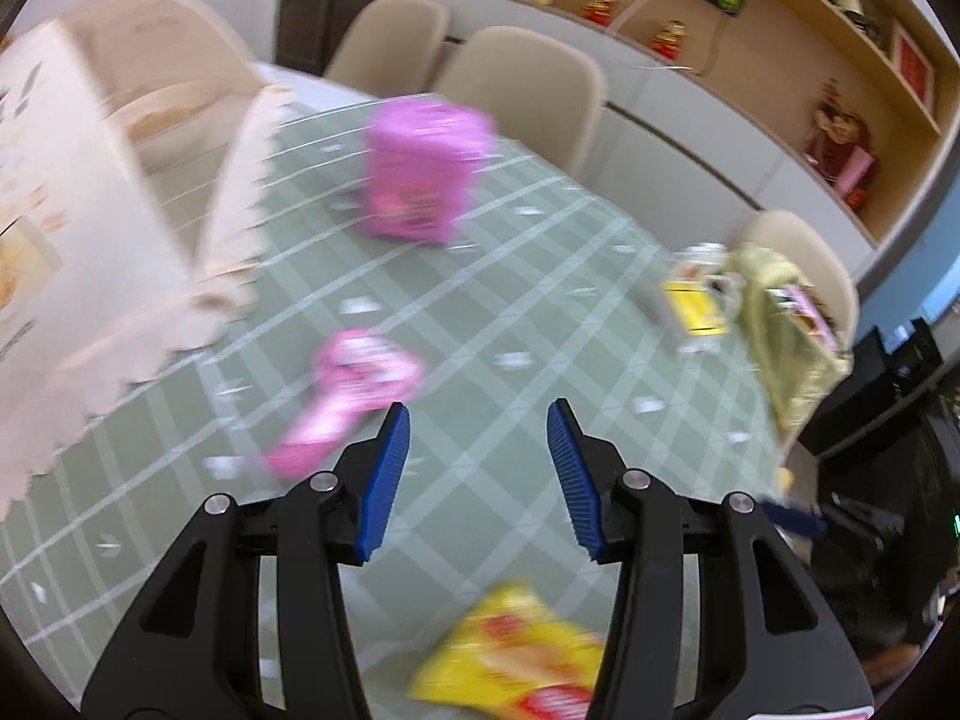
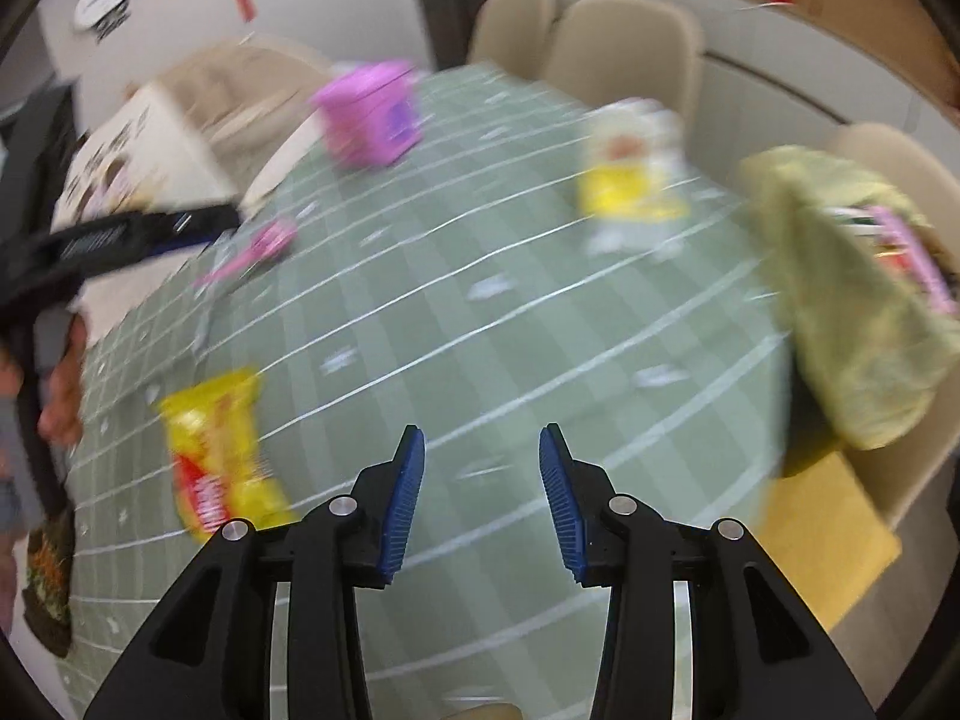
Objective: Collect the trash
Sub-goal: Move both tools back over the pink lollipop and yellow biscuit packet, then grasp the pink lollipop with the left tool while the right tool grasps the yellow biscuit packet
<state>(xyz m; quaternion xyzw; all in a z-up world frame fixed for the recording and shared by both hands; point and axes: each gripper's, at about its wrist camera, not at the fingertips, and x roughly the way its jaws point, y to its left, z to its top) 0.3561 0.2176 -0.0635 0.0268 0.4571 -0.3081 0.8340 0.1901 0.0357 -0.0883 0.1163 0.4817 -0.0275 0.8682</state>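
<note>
Green checked cloth covers the counter [image 2: 480, 312], ringed by beige chairs [image 1: 522, 84], with shelving along the far wall.

Left hand-held gripper [image 1: 478, 471]: jaws stand apart, nothing between the blue pads; bare cloth shows in the gap. Right hand-held gripper [image 2: 482, 498]: jaws likewise apart and empty, over open cloth.

Nearest trash to the left hand-held gripper is a yellow snack packet [image 1: 516, 654], lying flat on the near edge just below the jaws; the right wrist view shows it at near left. A pink wrapper [image 1: 348, 402] lies just beyond the left pad. Further off stand a pink box [image 1: 423, 171] and a yellow-and-white carton [image 2: 630, 174]. At the right edge sits an olive-green bag [image 2: 852, 294], mouth open with packets already showing inside; it looks to be the collecting bag.

Judgement: packet and wrapper are light, thin, crinkly film, probably slick; a pinch on a raised edge or crimped seam should hold better than on the flat face. The boxes seem light card that will crush if squeezed hard.

Motion blur smears all print and outlines. A large pale box [image 1: 78, 192] at far left is cut off by the frame.
</note>
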